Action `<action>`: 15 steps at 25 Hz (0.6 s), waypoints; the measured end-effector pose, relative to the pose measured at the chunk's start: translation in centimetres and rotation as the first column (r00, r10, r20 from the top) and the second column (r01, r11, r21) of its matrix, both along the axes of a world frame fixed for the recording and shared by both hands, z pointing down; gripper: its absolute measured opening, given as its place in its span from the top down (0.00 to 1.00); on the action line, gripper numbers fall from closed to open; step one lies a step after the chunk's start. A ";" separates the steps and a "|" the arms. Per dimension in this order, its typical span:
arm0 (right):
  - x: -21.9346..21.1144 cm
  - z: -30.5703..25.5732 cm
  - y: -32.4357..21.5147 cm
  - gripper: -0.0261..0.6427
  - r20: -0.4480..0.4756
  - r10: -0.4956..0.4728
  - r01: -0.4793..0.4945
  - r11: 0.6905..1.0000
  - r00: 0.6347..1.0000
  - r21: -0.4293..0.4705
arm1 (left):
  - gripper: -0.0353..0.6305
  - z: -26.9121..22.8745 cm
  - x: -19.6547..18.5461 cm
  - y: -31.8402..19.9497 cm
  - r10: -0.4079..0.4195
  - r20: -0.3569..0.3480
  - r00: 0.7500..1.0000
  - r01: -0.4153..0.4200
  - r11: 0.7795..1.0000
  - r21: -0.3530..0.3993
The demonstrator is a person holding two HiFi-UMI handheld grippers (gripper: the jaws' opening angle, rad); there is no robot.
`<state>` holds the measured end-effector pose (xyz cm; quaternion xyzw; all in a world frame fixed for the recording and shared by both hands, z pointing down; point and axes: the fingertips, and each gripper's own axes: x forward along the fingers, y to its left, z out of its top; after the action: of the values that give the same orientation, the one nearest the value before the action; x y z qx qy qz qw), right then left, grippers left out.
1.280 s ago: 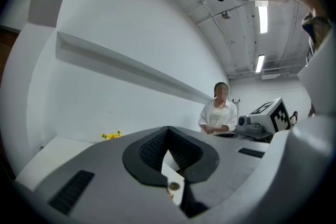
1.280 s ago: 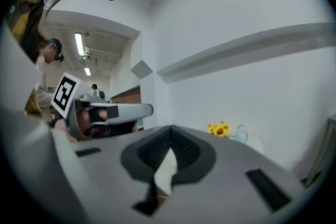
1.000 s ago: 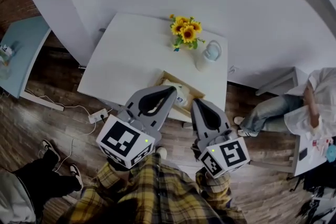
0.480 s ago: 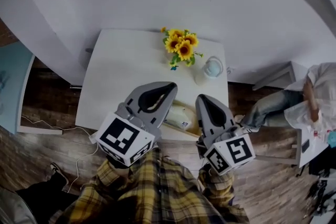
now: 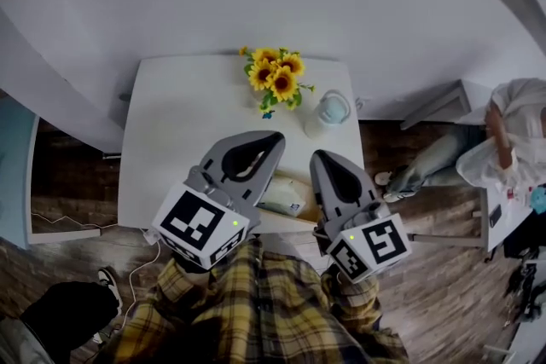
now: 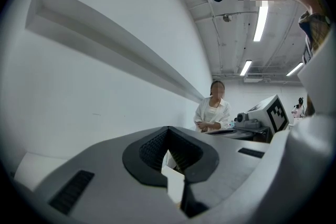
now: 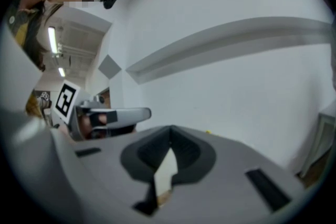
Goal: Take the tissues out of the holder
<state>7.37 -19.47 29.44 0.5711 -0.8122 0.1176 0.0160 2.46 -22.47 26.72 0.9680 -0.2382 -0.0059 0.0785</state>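
A wooden tissue holder (image 5: 300,215) lies at the near edge of the white table (image 5: 171,141), with a pale pack of tissues (image 5: 286,195) in it. Both grippers partly hide it. My left gripper (image 5: 277,139) hovers over the holder's left side, jaws shut with nothing between them. My right gripper (image 5: 322,156) hangs just right of the pack, also shut and empty. The left gripper view shows its closed tips (image 6: 168,128) against a white wall, tilted upward. In the right gripper view the closed tips (image 7: 170,127) also face the wall.
A bunch of sunflowers (image 5: 275,79) and a white jug (image 5: 329,110) stand at the table's far side. A person in white sits at the right (image 5: 503,132). Someone's dark-trousered leg (image 5: 68,311) shows at the lower left. A white wall stands behind the table.
The view has drawn closer over the table, which has slid down and left in the frame. Both grippers kept their place before me and stayed shut.
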 end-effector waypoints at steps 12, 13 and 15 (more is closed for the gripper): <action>2.1 -0.1 -2.3 0.94 0.016 -0.035 0.035 0.999 0.999 0.003 | 0.90 -0.2 1.9 -1.6 -0.005 0.012 1.000 0.005 1.000 -0.005; 2.3 -0.2 -2.5 0.94 0.022 -0.033 0.033 0.999 0.999 0.006 | 0.86 -0.2 2.1 -1.6 0.004 0.017 1.000 -0.004 1.000 -0.003; 2.7 -0.3 -2.7 0.94 0.031 -0.030 0.029 0.999 0.999 0.013 | 0.79 -0.1 2.5 -1.7 0.023 0.023 0.999 -0.022 1.000 -0.005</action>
<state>10.02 -22.16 29.09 0.5573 -0.8214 0.1212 0.0015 4.91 -24.17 26.62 0.9705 -0.2282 0.0068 0.0780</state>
